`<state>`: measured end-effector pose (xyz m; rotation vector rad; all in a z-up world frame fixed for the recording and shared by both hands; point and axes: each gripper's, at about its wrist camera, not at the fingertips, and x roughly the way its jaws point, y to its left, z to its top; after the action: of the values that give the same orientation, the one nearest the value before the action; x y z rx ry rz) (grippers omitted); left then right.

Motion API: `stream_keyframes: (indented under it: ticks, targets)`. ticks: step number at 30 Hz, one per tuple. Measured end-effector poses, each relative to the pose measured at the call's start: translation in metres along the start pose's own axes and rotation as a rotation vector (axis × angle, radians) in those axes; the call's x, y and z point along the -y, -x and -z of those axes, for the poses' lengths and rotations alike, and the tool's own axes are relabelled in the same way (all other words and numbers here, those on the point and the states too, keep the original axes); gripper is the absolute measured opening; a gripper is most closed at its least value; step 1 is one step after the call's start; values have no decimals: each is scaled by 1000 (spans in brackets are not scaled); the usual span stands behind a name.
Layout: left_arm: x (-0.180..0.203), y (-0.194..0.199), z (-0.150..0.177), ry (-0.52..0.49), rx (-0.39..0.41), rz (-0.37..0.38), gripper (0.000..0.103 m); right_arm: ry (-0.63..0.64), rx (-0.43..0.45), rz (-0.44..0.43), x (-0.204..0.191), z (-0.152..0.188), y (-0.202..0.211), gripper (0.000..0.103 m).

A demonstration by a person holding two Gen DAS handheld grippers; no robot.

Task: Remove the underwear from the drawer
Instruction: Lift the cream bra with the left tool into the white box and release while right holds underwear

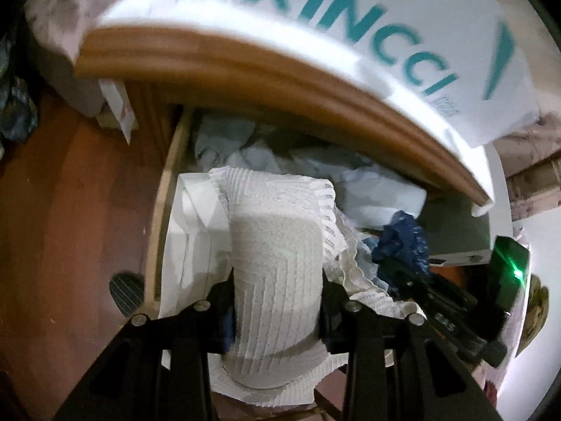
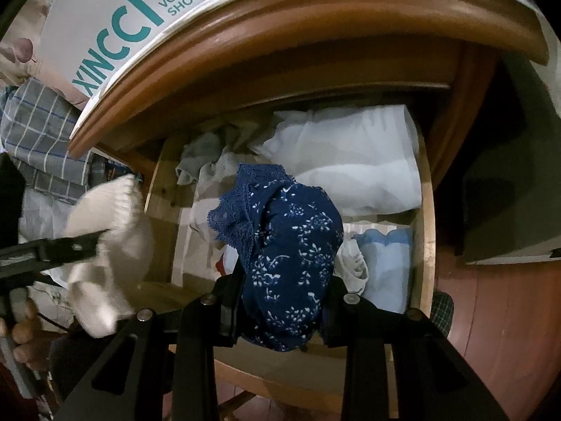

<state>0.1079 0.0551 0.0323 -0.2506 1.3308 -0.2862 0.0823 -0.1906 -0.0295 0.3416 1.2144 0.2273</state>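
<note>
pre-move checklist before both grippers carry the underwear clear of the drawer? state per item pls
1. Left gripper clamped on the white ribbed underwear: ok, fabric bunched between both fingers.
2. Right gripper clamped on the navy floral underwear: ok.
3. White piece free of the drawer contents: ok in the right wrist view, where it hangs left of the drawer side.
4. Navy piece free of the other clothes: cannot tell, its lower end is hidden behind the fingers.
5. Headroom under the wooden top edge overhanging the drawer: ok, both bundles sit in front of it.
6. Drop-off spot: cannot tell, none in view.
</note>
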Motion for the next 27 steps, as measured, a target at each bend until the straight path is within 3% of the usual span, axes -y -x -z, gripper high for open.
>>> stream_keyframes:
  ticks: [3, 10, 16, 23, 27]
  targets:
    - [6, 20, -2, -39, 43, 3, 36, 25, -1, 30, -4, 1, -1, 30]
    - [20, 66, -2, -80, 58, 123, 35, 77, 10, 59, -12, 1, 0, 30]
    - [37, 102, -4, -114, 99, 168, 35, 75, 12, 57, -9, 3, 2, 30]
    - [63, 156, -19, -182, 210, 154, 36, 108, 39, 71, -12, 4, 4, 30]
    - [77, 182, -43, -209, 287, 106, 36, 154, 63, 99, -19, 6, 9, 30]
